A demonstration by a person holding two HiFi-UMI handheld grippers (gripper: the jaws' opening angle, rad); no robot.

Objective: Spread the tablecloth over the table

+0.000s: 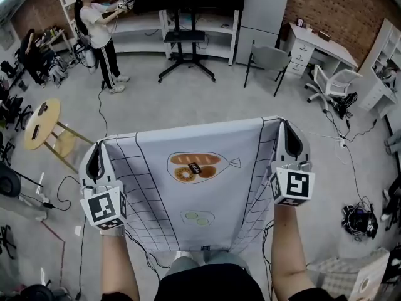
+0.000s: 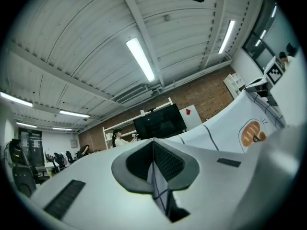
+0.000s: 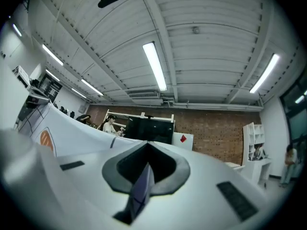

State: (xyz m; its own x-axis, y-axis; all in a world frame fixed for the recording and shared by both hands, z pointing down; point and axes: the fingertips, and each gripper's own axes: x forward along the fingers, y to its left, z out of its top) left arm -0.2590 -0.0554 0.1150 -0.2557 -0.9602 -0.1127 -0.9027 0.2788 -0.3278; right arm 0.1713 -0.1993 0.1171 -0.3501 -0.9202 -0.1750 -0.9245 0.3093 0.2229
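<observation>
The left gripper (image 1: pixel 96 150) is clamped shut on the top left corner of the tablecloth (image 1: pixel 200 193). In the left gripper view, a thin fold of checked cloth sits pinched between the closed jaws of the left gripper (image 2: pixel 153 143). The right gripper (image 1: pixel 287 130) is clamped the same way on the top right corner. The right gripper view shows a dark fold of cloth squeezed in its closed jaws (image 3: pixel 146 147).

The tablecloth is held up in the air, stretched fairly flat between the two grippers. Its top edge faces the room and the rest hangs down toward the holder's legs. It is pale grey with a dark grid along both sides. A drawing of bread (image 1: pixel 195 167) sits in the middle, with a smaller green drawing below it.

Under the cloth is a grey floor (image 1: pixel 207 99) with cables. A round wooden stool (image 1: pixel 42 123) stands to the left. Further off are a black screen stand (image 1: pixel 185 39), a grey chair (image 1: pixel 270 58), a white desk (image 1: pixel 316 46) and a person (image 1: pixel 95 27) standing by white shelves.
</observation>
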